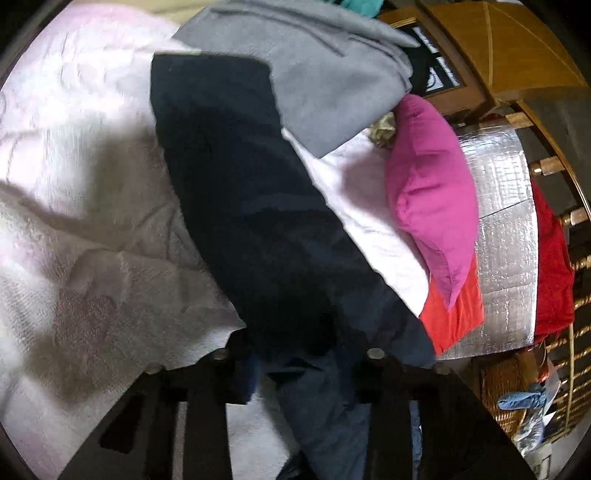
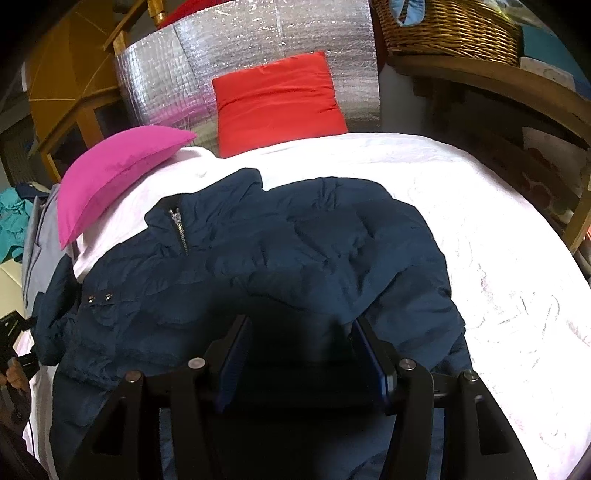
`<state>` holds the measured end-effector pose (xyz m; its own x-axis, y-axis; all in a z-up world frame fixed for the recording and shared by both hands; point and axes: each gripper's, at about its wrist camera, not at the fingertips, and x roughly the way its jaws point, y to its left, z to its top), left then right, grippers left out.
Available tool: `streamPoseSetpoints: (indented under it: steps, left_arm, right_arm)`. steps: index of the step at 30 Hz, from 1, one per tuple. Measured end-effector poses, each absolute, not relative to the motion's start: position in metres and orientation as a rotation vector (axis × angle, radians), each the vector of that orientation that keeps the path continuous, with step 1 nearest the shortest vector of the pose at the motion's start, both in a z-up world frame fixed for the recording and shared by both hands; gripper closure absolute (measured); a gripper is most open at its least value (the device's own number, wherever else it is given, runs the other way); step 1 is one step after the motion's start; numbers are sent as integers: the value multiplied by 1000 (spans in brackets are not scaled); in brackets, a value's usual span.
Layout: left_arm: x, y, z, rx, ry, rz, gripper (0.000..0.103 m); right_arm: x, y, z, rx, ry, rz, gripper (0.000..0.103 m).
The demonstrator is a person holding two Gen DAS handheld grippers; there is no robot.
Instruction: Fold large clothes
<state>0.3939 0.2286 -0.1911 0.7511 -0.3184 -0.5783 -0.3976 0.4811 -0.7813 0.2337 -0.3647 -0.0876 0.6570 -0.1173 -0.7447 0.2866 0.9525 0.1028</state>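
A dark navy padded jacket (image 2: 280, 251) lies spread on a white bedspread (image 2: 498, 258), zip and collar toward the upper left. My right gripper (image 2: 299, 332) is open, its blue-padded fingers (image 2: 236, 354) standing on either side of a fold of the jacket near its lower edge. In the left wrist view a long part of the same jacket (image 1: 240, 206) hangs or stretches away from my left gripper (image 1: 295, 354), whose fingers are wrapped in the dark cloth. How the jaws stand is hidden by the fabric.
A folded grey garment (image 1: 325, 81) lies at the far side of the bed. A pink pillow (image 2: 118, 173) and a red pillow (image 2: 277, 103) lean against a silver foil panel (image 2: 258, 44). A wicker basket (image 2: 450, 29) sits on a wooden ledge at right.
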Motion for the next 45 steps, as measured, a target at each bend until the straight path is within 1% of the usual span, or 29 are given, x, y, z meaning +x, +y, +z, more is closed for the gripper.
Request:
streamPoseSetpoints:
  steps: [2, 4, 8, 12, 15, 18, 19, 21, 22, 23, 24, 25, 26, 27, 30, 33, 35, 40, 45]
  left_arm:
    - [394, 222, -178, -1050, 737, 51, 80]
    - [391, 209, -161, -994, 714, 30, 83]
    - [379, 155, -114, -807, 665, -54, 85]
    - [360, 81, -90, -632, 658, -155, 85]
    - [351, 23, -97, -539, 708, -246, 87]
    - [354, -29, -123, -418, 814, -274, 87]
    - [356, -40, -135, -390, 856, -263, 87]
    - [356, -40, -148, -435, 904, -271, 87]
    - [357, -34, -149, -492, 920, -293, 81]
    - [354, -27, -147, -535, 930, -321, 68]
    - [351, -21, -144, -567, 940, -345, 61]
    - [345, -14, -139, -600, 946, -364, 48]
    - [340, -4, -135, -632, 951, -368, 33]
    - [333, 6, -131, -652, 953, -353, 29]
    - [308, 44, -123, -730, 902, -302, 27]
    - [301, 91, -123, -835, 848, -198, 25]
    - [309, 121, -132, -901, 841, -106, 24]
    - [328, 146, -167, -1103, 853, -63, 24]
    - [348, 161, -175, -1179, 815, -83, 25]
  right_arm:
    - [232, -367, -85, 228, 817, -233, 43]
    - [230, -370, -83, 239, 811, -234, 43]
    - [226, -378, -79, 282, 804, -232, 43]
    - [220, -389, -77, 344, 801, -236, 43]
    - [217, -396, -78, 372, 807, -245, 43]
    - [216, -399, -78, 372, 815, -252, 43]
    - [216, -400, -78, 371, 817, -254, 43]
    - [216, -404, -78, 379, 819, -258, 43]
    - [216, -407, -77, 386, 820, -259, 43]
    - [215, -410, -77, 396, 820, -260, 43]
    - [215, -412, -76, 406, 818, -262, 43]
    - [213, -415, -74, 413, 815, -264, 43]
    - [212, -416, -73, 414, 813, -266, 43]
    - [212, -417, -73, 413, 813, -267, 43]
    - [209, -417, -71, 420, 811, -256, 43]
    - [205, -415, -69, 424, 806, -247, 43]
    - [203, -413, -69, 424, 806, -240, 43]
    - [206, -407, -70, 408, 812, -230, 43]
    - [211, -404, -75, 399, 828, -226, 43]
